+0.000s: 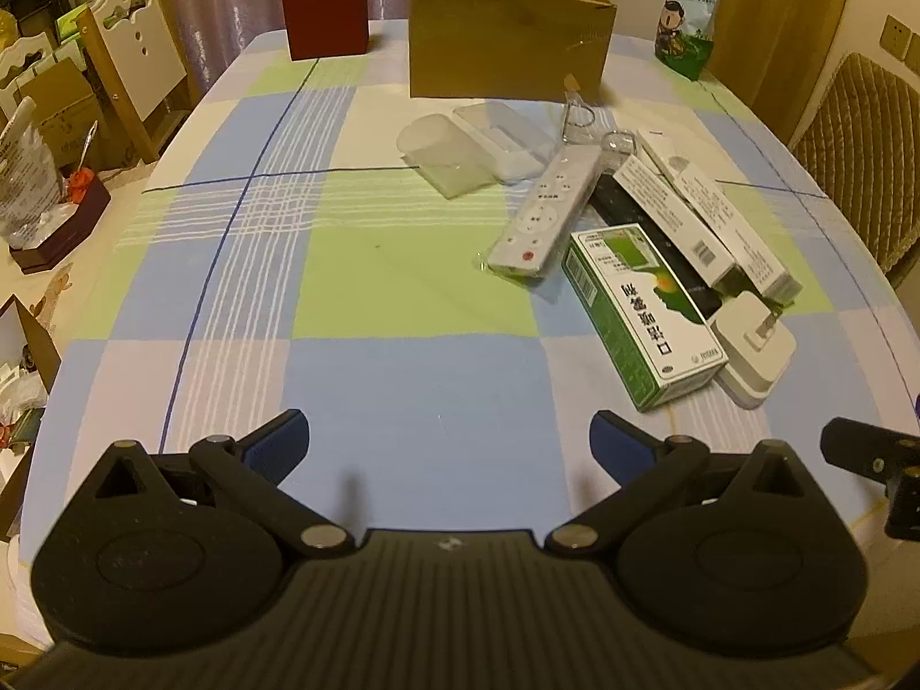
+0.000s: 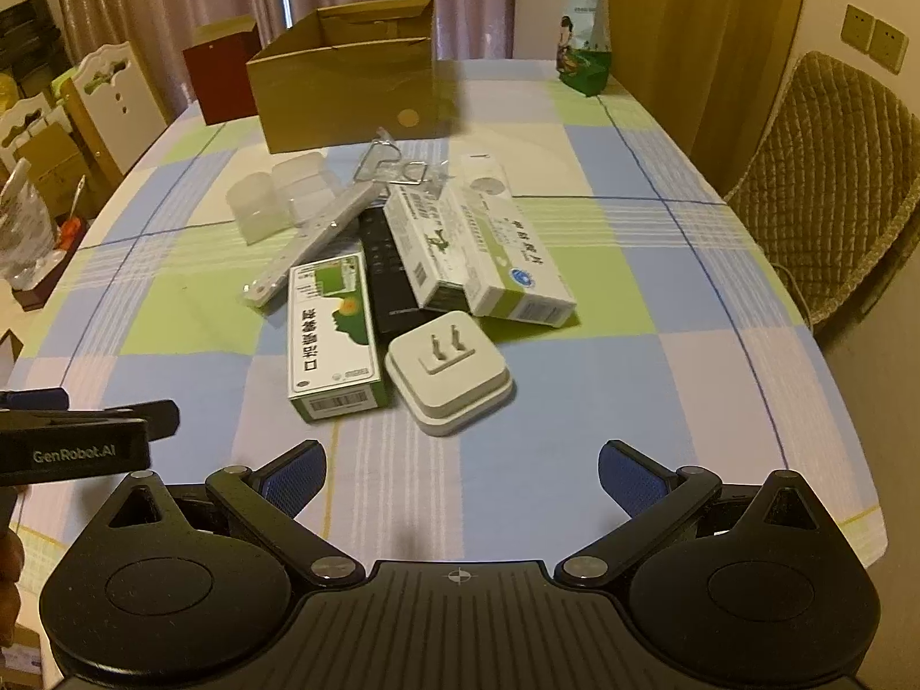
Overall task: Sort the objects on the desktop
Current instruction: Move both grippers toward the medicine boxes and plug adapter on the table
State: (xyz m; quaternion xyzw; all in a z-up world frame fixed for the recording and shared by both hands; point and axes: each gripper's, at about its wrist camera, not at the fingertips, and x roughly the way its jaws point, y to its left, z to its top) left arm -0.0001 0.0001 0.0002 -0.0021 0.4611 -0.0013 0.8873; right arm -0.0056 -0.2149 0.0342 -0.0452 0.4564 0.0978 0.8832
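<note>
Your left hand-held gripper [image 1: 448,443] and right hand-held gripper [image 2: 463,474] both hang spread apart, holding nothing. On the counter [image 1: 402,391], the green-and-white box [image 2: 333,333] lies flat just in front of the cardboard box [image 2: 345,80], touching the white plug [image 2: 448,371] and black remote [image 2: 385,270].

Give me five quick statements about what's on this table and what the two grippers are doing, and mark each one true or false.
1. Both the left gripper and the right gripper are open and hold nothing. True.
2. The white plug adapter lies with its prongs facing up. True.
3. The white remote is inside the brown cardboard box. False: it lies on the tablecloth in front of the box.
4. The green and white medicine box stands upright. False: it lies flat.
5. The black remote is partly covered by a white carton. True.
</note>
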